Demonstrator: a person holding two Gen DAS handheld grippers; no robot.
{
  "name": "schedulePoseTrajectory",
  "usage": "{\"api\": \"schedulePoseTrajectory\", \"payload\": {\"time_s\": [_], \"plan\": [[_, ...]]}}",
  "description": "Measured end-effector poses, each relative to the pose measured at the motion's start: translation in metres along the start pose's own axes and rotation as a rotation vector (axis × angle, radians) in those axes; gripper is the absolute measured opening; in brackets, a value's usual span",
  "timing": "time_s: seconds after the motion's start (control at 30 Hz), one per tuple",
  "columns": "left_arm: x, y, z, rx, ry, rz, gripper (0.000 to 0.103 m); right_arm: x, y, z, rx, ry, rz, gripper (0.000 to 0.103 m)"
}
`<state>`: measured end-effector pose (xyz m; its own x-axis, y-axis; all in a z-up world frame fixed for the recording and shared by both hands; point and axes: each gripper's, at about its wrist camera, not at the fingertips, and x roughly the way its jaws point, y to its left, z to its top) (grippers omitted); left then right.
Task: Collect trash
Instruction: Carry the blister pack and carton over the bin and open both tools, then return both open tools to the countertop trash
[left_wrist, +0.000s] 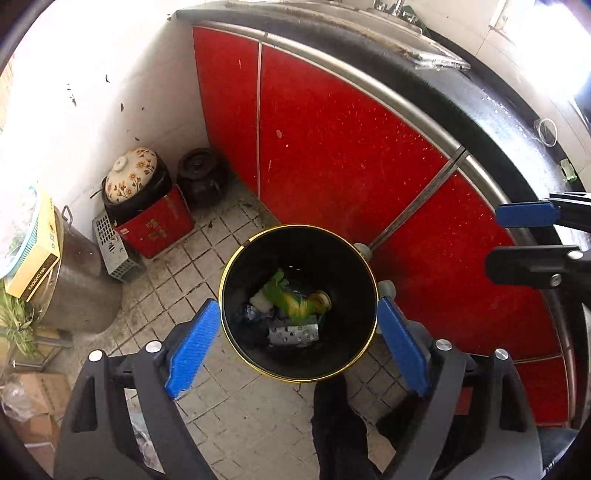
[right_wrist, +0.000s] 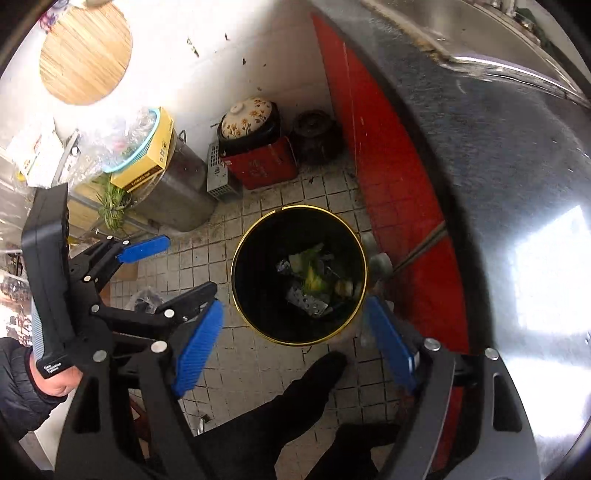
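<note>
A black trash bin with a gold rim (left_wrist: 236, 343) stands on the tiled floor by the red cabinets; it also shows in the right wrist view (right_wrist: 255, 321). Inside lie a green-yellow wrapper (left_wrist: 291, 299), a silver blister pack (left_wrist: 293, 332) and other scraps (right_wrist: 314, 280). My left gripper (left_wrist: 299, 343) is open and empty, held above the bin. My right gripper (right_wrist: 295, 345) is open and empty, also above the bin. The right gripper appears at the right edge of the left wrist view (left_wrist: 528, 236), and the left gripper appears in the right wrist view (right_wrist: 177, 266).
Red cabinet doors (left_wrist: 351, 155) under a dark countertop (left_wrist: 480, 107) stand right of the bin. A floral-lidded pot (left_wrist: 133, 173) on a red box (left_wrist: 155, 225), a dark jar (left_wrist: 201, 177) and a metal pot (left_wrist: 77, 277) fill the corner. My dark shoe (right_wrist: 295, 398) is near the bin.
</note>
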<state>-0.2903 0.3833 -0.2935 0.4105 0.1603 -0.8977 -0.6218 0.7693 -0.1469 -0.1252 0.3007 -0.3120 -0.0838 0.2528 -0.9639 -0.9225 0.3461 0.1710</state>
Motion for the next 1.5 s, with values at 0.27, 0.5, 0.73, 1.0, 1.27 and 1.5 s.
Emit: {"api": "schedulePoseTrajectory", "payload": {"time_s": [0.27,0.5,0.73,1.0,1.27,1.5], "plan": [[-0.048,-0.054,0.026,0.112,-0.08,0.038,0.094,-0.1,-0.029,-0.029,0.072,-0.161,-0.06,0.084],[-0.095,-0.179,0.07,0.304,-0.175,-0.097,0.095,-0.224,-0.098,-0.096,0.263,-0.344,-0.283,0.085],[-0.127,-0.332,0.083,0.56,-0.231,-0.301,0.095,-0.322,-0.174,-0.215,0.542,-0.485,-0.45,0.085],[-0.139,-0.44,0.058,0.744,-0.208,-0.43,0.095,-0.368,-0.218,-0.34,0.782,-0.537,-0.553,0.085],[-0.126,-0.481,0.053,0.785,-0.182,-0.415,0.095,-0.374,-0.246,-0.371,0.837,-0.549,-0.556,0.085],[-0.099,-0.502,0.079,0.78,-0.169,-0.359,0.095,-0.372,-0.283,-0.364,0.768,-0.539,-0.528,0.085]]}}
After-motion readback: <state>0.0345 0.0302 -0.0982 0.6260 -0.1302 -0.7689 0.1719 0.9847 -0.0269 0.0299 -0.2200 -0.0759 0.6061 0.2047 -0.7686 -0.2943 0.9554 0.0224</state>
